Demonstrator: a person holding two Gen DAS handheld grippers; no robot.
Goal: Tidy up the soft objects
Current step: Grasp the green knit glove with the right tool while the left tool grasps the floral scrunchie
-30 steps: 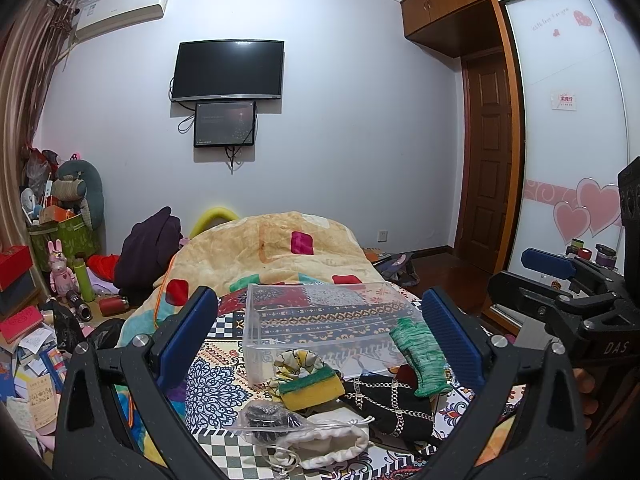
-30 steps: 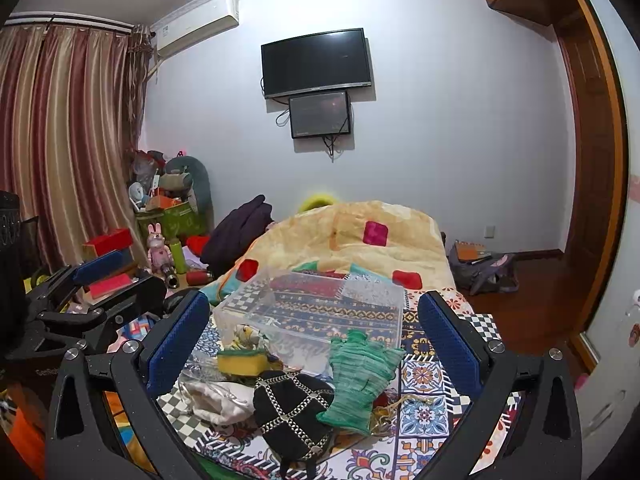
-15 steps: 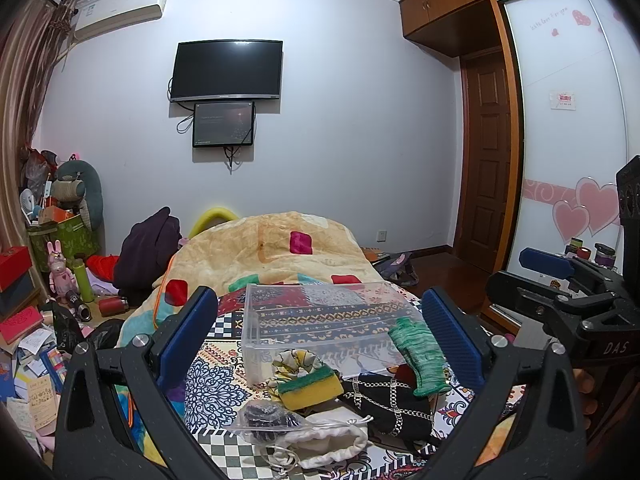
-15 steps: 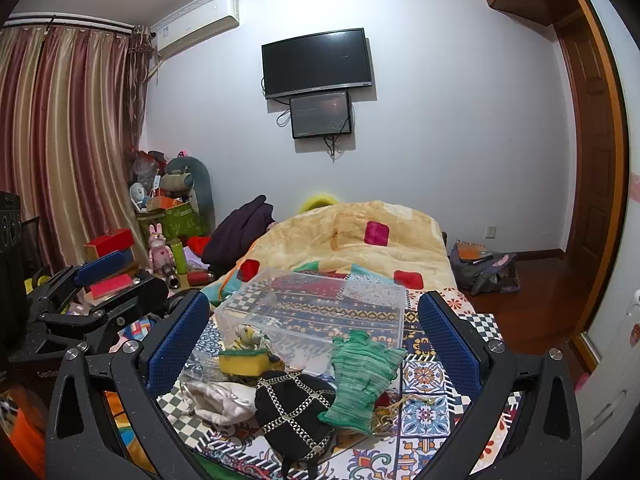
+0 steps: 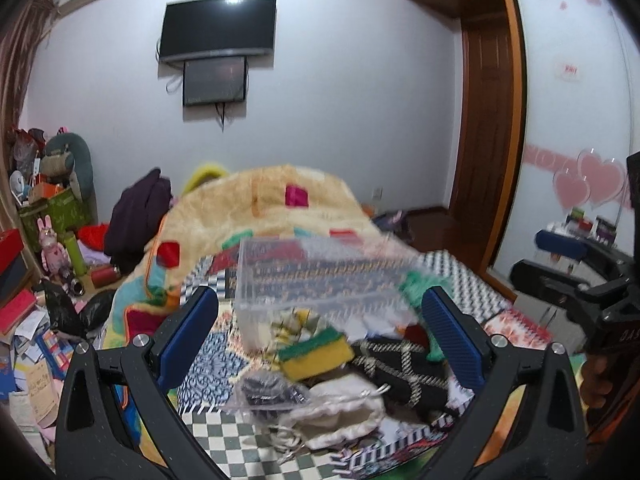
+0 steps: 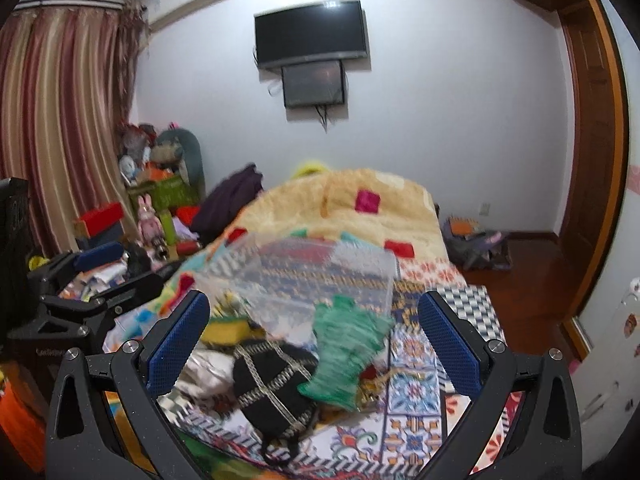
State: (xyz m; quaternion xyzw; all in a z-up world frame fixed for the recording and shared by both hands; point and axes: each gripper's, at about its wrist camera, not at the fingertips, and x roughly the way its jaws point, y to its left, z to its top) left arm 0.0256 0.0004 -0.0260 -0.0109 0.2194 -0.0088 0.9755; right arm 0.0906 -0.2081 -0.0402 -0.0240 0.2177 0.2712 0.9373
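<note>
A clear plastic bin (image 5: 320,280) stands on the patterned bed cover, also in the right wrist view (image 6: 320,280). In front of it lie a green knit glove (image 6: 344,356), a black pouch with a chain pattern (image 6: 276,384), a yellow-and-green sponge (image 5: 316,356), a white drawstring bag (image 5: 340,416) and a clear bag with something dark inside (image 5: 268,392). My left gripper (image 5: 320,340) is open above the sponge and bags. My right gripper (image 6: 314,340) is open above the glove and pouch. Both hold nothing.
A beige blanket (image 5: 260,208) is heaped behind the bin. Clutter, boxes and a pink rabbit toy (image 5: 52,240) fill the floor at left. A wooden door (image 5: 488,120) and a wardrobe stand at right. The right gripper shows at the left view's right edge (image 5: 580,276).
Both views have tilted down and moved closer to the pile, with motion blur now. Both grippers remain open and the objects lie where they were.
</note>
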